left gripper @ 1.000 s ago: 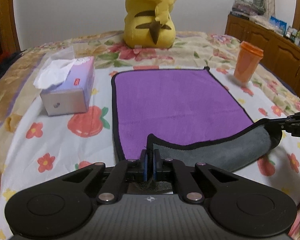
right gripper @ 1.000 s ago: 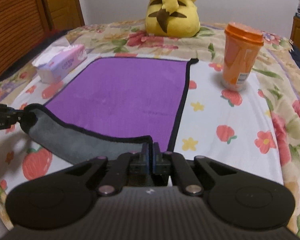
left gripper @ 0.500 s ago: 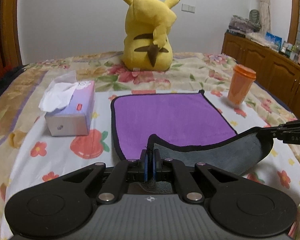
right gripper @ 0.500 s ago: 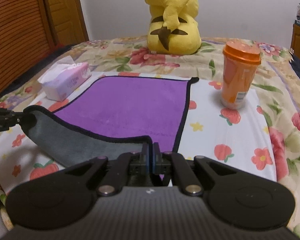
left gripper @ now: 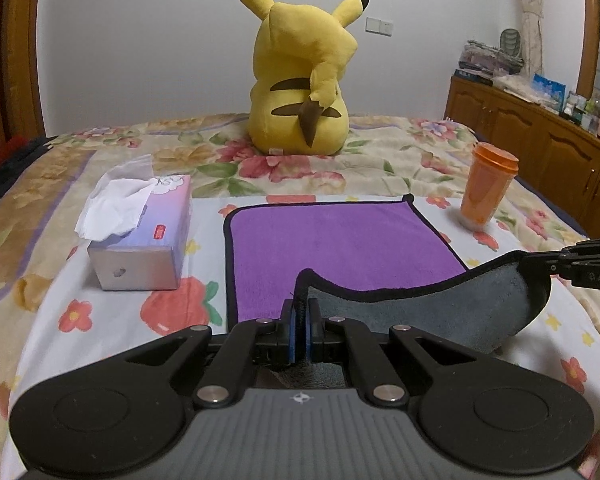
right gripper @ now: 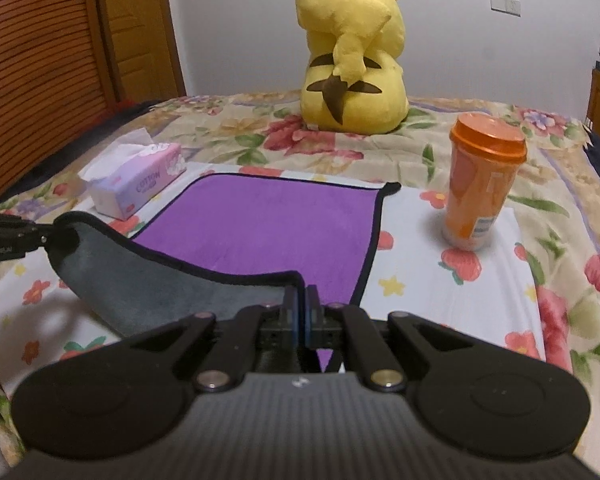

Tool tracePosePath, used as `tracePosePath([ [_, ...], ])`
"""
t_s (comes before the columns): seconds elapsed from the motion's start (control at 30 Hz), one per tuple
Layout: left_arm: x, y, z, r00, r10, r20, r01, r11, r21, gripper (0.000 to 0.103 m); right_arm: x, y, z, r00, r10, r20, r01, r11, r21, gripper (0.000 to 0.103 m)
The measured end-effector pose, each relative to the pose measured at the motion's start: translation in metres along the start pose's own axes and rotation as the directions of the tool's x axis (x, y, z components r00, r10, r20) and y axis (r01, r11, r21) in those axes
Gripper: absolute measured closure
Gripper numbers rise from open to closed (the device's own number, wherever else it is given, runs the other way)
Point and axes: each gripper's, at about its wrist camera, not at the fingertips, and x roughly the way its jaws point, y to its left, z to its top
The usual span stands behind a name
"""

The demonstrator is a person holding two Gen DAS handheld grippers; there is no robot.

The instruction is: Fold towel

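**Towel lifted by both near corners, far half flat on the bed**

Towel [left gripper: 340, 240], purple on top with a grey underside and black trim, lies near the middle of the bed [left gripper: 40, 208]; its far half is flat on the flowered sheet, while the near edge is raised and sags between your two grippers, showing the grey side.

Your left gripper [left gripper: 300, 320] has its jaws pressed together on the towel's near left corner, the black trim standing up between the blue pads. Your right gripper [right gripper: 302, 312] is clamped the same way on the near right corner; from the left wrist view you see it at the right edge, pinching the cloth.

Toward the left edge of the bed, a tissue box [left gripper: 140, 240] sits just beside the towel's left side, apart from it, with a white tissue sticking out on top. Toward the right edge, an orange cup [right gripper: 480, 184] with an orange lid stands upright, near the towel's far right corner but not touching it. A yellow plush toy [left gripper: 300, 80] sits at the far edge of the bed, its back to you, well behind the towel.
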Motion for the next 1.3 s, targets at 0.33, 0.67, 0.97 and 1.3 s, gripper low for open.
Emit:
tracePosePath([
  [0.33, 0.003, 0.001, 0.014, 0.999, 0.008, 0.047, -0.008, 1.000, 0.002, 0.096, 0.000, -0.003, 0.010, 0.998, 0.004, 0.063, -0.002, 1.000, -0.029, 0.100],
  [0.67, 0.007, -0.003, 0.030, 0.996, 0.011, 0.089, -0.012, 1.000, 0.012, 0.096, 0.012, -0.009, 0.019, 0.995, 0.006, 0.096, -0.003, 0.999, -0.033, 0.100],
  [0.97, 0.021, 0.003, 0.045, 0.993, 0.043, 0.111, -0.042, 0.999, -0.006, 0.096, 0.010, -0.013, 0.034, 0.990, -0.006, 0.143, 0.013, 0.999, -0.051, 0.100],
  [1.3, 0.027, 0.004, 0.057, 0.988, 0.043, 0.145, -0.044, 0.999, 0.001, 0.096, 0.020, -0.020, 0.049, 0.985, -0.024, 0.172, 0.037, 0.996, -0.075, 0.100],
])
